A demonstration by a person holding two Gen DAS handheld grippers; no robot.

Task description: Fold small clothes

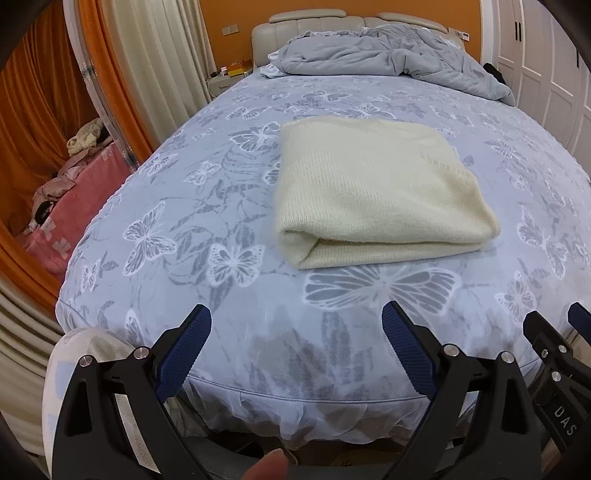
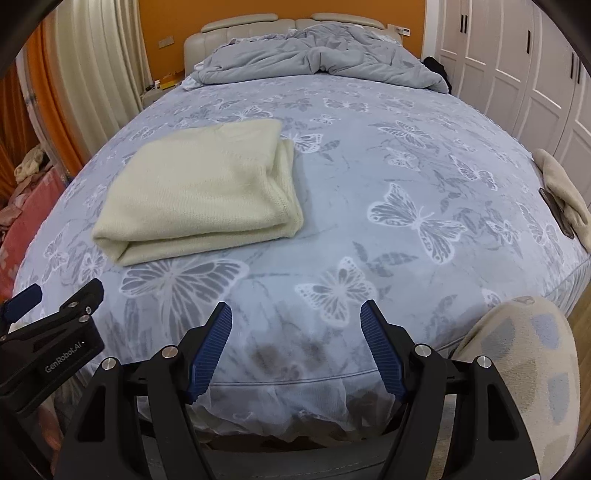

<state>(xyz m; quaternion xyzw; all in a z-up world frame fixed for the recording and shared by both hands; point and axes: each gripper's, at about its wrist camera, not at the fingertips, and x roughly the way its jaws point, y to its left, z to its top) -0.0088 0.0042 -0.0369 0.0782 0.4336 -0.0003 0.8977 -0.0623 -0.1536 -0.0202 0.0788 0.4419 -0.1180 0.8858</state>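
One sweater [image 1: 376,192]: cream, folded, lying on the bed [image 1: 229,206].
Grippers: two, left gripper [image 1: 297,349] and right gripper [image 2: 295,345].
Fingers: spread wide apart, holding nothing.

Folded sweater [image 1: 376,195] lies on the bed [image 1: 207,206], toward its foot end, left of the bed's middle as seen from the right wrist view. Rumpled duvet [image 2: 314,62] heaped at the far end, against the headboard [image 2: 291,26]. Another garment [image 2: 565,188] on the bed's right edge, well apart from the sweater. Curtains [image 1: 147,62] to the left of the bed, wardrobe doors [image 2: 517,62] to the right. Left gripper [image 1: 295,350] and right gripper [image 2: 295,343] hang side by side over the foot edge, near the sweater but apart from it.
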